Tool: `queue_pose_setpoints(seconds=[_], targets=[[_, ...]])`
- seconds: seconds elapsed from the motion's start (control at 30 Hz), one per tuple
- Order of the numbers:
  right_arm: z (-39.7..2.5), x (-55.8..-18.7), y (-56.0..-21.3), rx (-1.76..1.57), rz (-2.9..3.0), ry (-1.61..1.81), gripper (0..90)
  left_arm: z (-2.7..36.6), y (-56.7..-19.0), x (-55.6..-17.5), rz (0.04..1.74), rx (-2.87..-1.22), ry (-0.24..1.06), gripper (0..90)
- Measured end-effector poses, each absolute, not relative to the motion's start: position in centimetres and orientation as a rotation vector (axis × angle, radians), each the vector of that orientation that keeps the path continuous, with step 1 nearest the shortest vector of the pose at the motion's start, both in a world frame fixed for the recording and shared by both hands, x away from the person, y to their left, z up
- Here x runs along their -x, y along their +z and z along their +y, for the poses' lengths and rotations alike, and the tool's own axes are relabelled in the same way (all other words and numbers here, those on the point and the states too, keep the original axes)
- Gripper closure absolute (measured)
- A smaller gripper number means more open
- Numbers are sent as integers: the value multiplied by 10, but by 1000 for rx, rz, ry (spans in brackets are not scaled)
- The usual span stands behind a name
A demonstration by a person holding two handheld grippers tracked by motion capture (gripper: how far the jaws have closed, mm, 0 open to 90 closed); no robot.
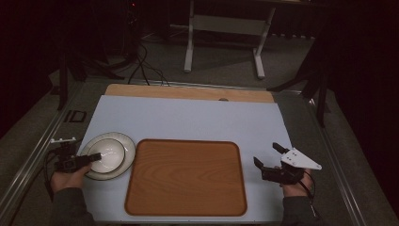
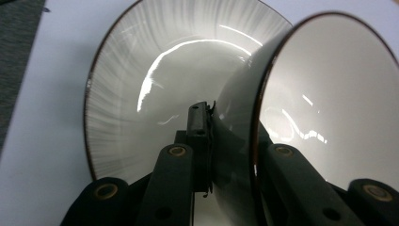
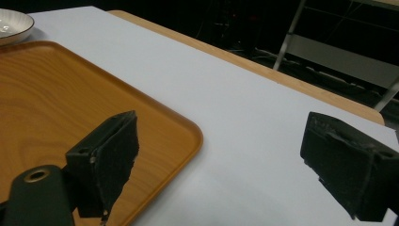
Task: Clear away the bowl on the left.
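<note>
A white bowl (image 1: 109,155) with a dark rim sits in a larger ribbed white plate (image 1: 123,143) at the table's front left. My left gripper (image 1: 94,157) is shut on the bowl's near wall. In the left gripper view the bowl (image 2: 329,94) stands tilted on edge over the plate (image 2: 141,70), with one jaw outside its wall and one inside; my left gripper (image 2: 237,136) clamps that wall. A bare wooden tray (image 1: 186,176) lies in the middle. My right gripper (image 1: 266,154) hovers open to the right of the tray (image 3: 56,94), its jaws (image 3: 226,155) wide apart over the white sheet.
A pale sheet (image 1: 188,117) covers the table, with a wooden strip (image 1: 188,92) bare along the far edge. Metal rails (image 1: 33,160) run along both sides. A white table frame (image 1: 226,33) and cables (image 1: 141,66) stand on the floor beyond.
</note>
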State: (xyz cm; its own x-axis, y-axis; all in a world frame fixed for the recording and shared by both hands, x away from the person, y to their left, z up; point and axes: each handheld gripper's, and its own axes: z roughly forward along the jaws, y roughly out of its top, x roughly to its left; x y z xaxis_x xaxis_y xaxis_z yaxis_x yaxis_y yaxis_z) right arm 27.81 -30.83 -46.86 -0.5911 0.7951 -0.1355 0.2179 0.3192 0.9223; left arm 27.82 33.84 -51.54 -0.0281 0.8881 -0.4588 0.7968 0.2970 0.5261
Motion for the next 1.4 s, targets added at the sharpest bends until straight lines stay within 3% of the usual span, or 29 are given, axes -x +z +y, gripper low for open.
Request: queue_pose_setpoints(seconds=[0.33, 1.4], targets=[[-310, -278, -468, -892, 1990, 1272, 116, 338, -518, -277, 1807, -1476, 107, 806], [-313, -278, -467, -898, 1977, 1279, 117, 331, -496, -269, 1706, -1401, 154, 806]])
